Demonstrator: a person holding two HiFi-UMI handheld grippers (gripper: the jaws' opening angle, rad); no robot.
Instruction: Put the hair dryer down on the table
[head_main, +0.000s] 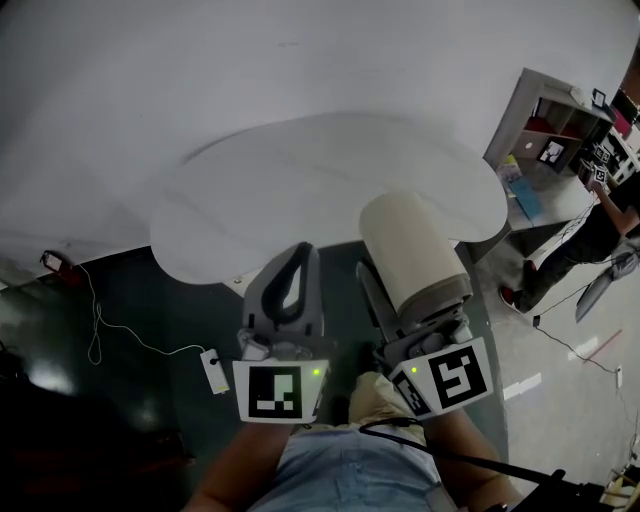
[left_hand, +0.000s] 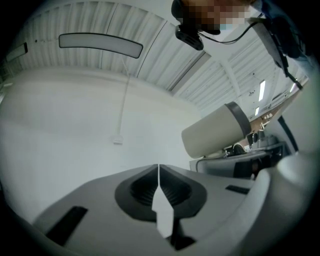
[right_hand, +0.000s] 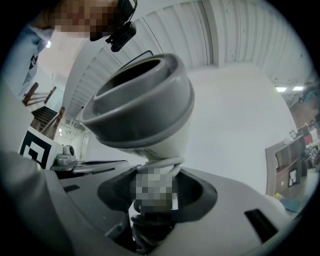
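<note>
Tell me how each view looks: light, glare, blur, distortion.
Head view: the white table is evenly lit, the floor left of it dark with one glare patch. Left gripper view: fisheye bend, black corners, shut left gripper soft up close. Right gripper view: same black corners; the hair dryer looms large, a mosaic patch over its handle in the right gripper.

A white wall (head_main: 200, 80) meets dark floor (head_main: 120, 300), shelving (head_main: 560, 130) at right.

Between right gripper (right_hand: 155, 192) jaws, hair dryer (head_main: 412, 248), over table's (head_main: 300, 190) near edge; just left, left gripper (head_main: 297, 275); far right, shelf (head_main: 560, 130) beside person (head_main: 590, 235)
</note>
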